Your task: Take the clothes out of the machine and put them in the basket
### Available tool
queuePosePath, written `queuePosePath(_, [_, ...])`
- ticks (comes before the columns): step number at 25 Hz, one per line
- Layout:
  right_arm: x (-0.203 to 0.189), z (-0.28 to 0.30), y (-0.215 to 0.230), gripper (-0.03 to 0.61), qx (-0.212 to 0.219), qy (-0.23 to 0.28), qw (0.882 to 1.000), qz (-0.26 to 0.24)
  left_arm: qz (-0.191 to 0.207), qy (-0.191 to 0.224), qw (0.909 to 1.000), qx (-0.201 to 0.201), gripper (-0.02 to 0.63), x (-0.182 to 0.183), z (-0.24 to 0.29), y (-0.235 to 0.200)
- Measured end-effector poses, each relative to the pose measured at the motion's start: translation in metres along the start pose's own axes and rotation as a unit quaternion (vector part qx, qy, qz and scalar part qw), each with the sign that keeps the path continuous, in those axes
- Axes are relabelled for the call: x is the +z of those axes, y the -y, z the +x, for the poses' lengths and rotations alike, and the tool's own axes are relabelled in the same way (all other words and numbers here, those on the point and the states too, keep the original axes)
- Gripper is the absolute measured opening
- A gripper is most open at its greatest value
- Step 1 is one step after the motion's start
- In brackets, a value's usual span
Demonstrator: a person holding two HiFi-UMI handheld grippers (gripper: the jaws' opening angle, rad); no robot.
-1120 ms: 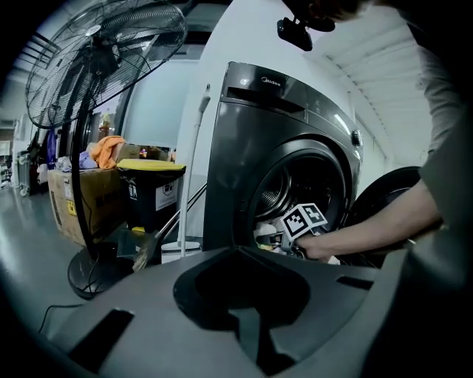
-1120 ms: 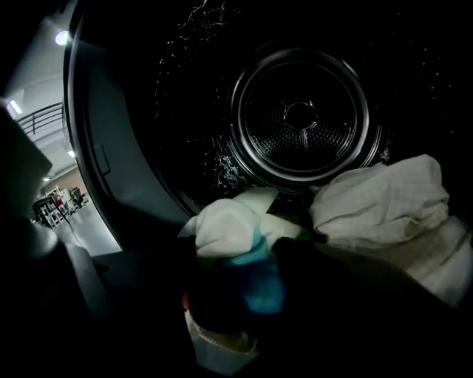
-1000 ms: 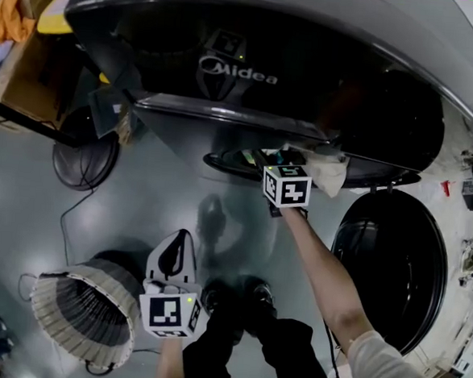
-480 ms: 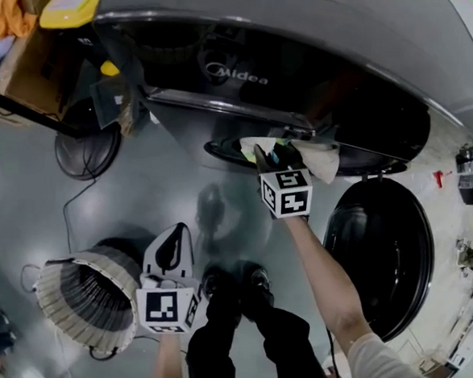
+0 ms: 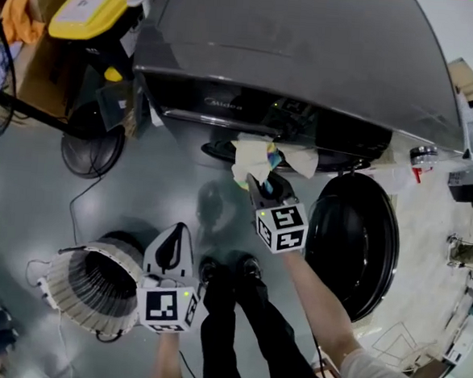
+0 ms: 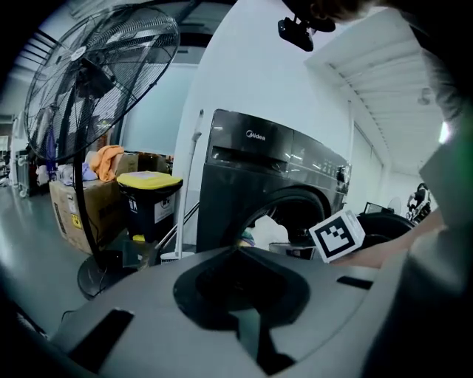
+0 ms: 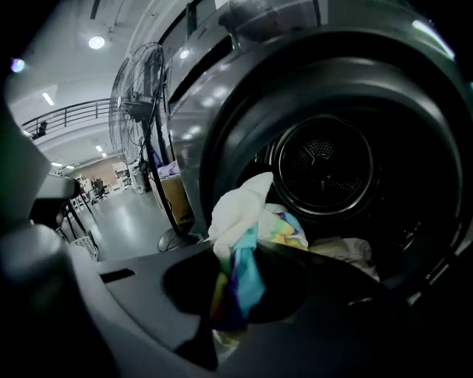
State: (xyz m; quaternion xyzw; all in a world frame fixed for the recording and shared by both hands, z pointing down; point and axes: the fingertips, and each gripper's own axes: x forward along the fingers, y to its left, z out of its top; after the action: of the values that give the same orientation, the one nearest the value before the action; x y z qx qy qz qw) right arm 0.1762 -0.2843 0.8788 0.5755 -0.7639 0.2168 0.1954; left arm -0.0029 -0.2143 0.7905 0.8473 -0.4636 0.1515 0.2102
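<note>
A dark grey front-loading machine (image 5: pixel 294 59) stands with its round door (image 5: pixel 354 233) swung open to the right. My right gripper (image 5: pixel 261 186) is shut on a white and rainbow-coloured cloth (image 5: pixel 259 155), which hangs out of the machine's opening. In the right gripper view the cloth (image 7: pixel 240 214) bunches between the jaws of the right gripper (image 7: pixel 236 295), with the drum (image 7: pixel 325 166) and more pale clothes (image 7: pixel 344 251) behind it. My left gripper (image 5: pixel 178 241) is shut and holds nothing, just right of the woven basket (image 5: pixel 75 302) on the floor. It (image 6: pixel 247 317) points at the machine (image 6: pixel 259 170).
A standing fan (image 6: pixel 89 96) is left of the machine, its base (image 5: pixel 90 146) on the floor. A yellow-lidded bin (image 5: pixel 92 4) and a cardboard box with orange cloth (image 5: pixel 26 16) sit at the far left. The person's legs (image 5: pixel 236 305) are between the basket and the door.
The right gripper has closed on the cloth and drawn back from the opening, pulling the cloth out. The view has lifted, so the machine's top shows. The left gripper stays by the basket.
</note>
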Motion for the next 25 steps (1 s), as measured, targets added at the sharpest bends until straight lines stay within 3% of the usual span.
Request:
queuePosePath(16, [0.119,-0.188,-0.044,0.077,0.017,0.023,0.999,0.015,0.006,0.047,0.9983,0.034,0.017,0.158,-0.094,0.045])
queuePosePath(25, [0.228,-0.285,-0.083,0.077,0.069,0.086,0.993,-0.039,0.003,0.087,0.9917,0.094,0.017,0.235,-0.167,0.059])
